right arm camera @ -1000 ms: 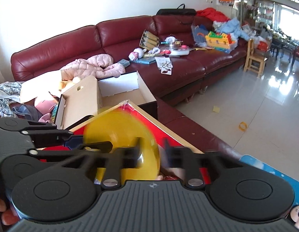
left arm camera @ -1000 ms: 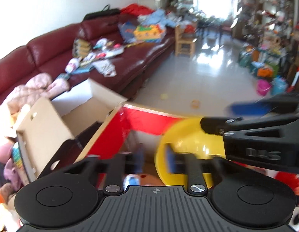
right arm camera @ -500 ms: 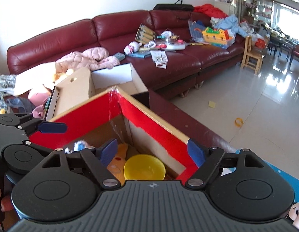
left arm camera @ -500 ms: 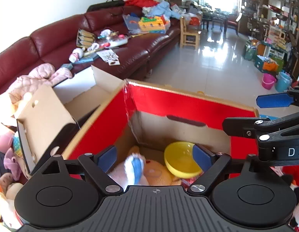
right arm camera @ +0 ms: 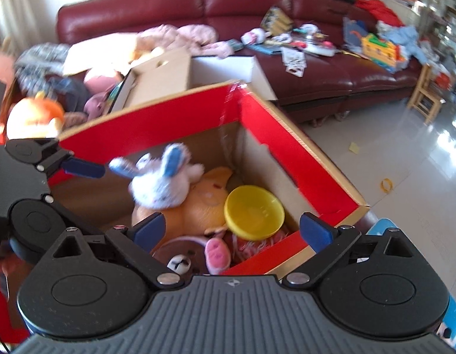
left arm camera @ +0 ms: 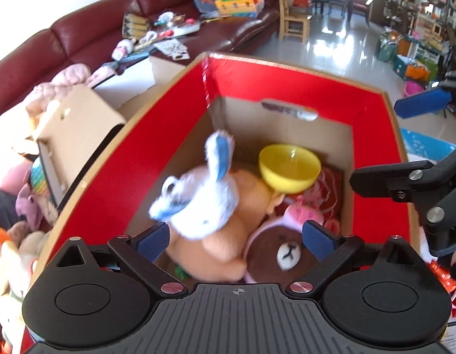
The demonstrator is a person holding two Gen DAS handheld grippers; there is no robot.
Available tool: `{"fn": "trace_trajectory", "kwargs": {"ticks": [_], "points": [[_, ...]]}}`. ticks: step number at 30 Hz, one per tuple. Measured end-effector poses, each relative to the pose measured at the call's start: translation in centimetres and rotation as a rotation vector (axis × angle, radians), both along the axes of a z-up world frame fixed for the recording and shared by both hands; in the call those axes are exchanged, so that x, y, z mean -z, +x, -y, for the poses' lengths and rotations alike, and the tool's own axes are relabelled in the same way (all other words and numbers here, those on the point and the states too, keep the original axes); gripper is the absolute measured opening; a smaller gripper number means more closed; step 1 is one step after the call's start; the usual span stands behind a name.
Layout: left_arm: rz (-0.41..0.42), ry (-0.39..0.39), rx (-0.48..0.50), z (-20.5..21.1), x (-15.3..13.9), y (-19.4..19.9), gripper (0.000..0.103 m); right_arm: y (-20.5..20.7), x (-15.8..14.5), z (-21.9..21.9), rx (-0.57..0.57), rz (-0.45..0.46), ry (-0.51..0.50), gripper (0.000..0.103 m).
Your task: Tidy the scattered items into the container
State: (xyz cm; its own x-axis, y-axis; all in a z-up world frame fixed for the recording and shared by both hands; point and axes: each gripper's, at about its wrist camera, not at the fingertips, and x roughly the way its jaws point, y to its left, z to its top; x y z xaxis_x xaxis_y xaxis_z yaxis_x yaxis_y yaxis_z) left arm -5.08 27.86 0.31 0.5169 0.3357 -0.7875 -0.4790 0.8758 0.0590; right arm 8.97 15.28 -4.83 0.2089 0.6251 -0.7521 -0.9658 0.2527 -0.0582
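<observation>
I have both grippers over the red box (left arm camera: 157,153), and both sets of fingers are opening with nothing between them: the left gripper (left arm camera: 236,240) and the right gripper (right arm camera: 230,231) each show bare blue pads with only the box's contents beyond. The yellow bowl (left arm camera: 289,168) sits inside, tilted against the orange plush (left arm camera: 251,194) near the far cardboard wall, and the white-and-blue bunny (left arm camera: 198,197) is on top of that plush, blurred, so I judge it is not settled yet. A brown bear (left arm camera: 286,253) and a pink toy (right arm camera: 217,253) fill the near corner. I read this step as the drop being done, and doing it well now means getting clear cleanly. I want the fingers left spread wide so no pad snags bunny fur, and I want each gripper lifted straight up past the rim rather than swung sideways, since the right gripper's finger (left arm camera: 421,104) hangs just beside the box's right wall in the left view and the left one's finger (right arm camera: 83,167) lies over the left wall in the right view. The two tools are close, so I would move one away at a time. More things wait on the sofa (right arm camera: 228,8) and among the soft toys (right arm camera: 36,115) left of the box, so plenty of the tidying remains.
</observation>
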Motion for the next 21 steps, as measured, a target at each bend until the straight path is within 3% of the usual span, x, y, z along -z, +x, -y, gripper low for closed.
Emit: {"fn": "trace_trajectory", "kwargs": {"ticks": [12,21], "points": [[-0.038,-0.003,-0.011,0.9,2.6,-1.7,0.102,-3.5,1.9,-0.7,-0.087,0.106,-0.122,0.1],[-0.066,-0.078,-0.001,-0.1,5.3,-1.7,0.101,-4.0,4.2,-2.3,-0.129,0.195,-0.263,0.1]]}}
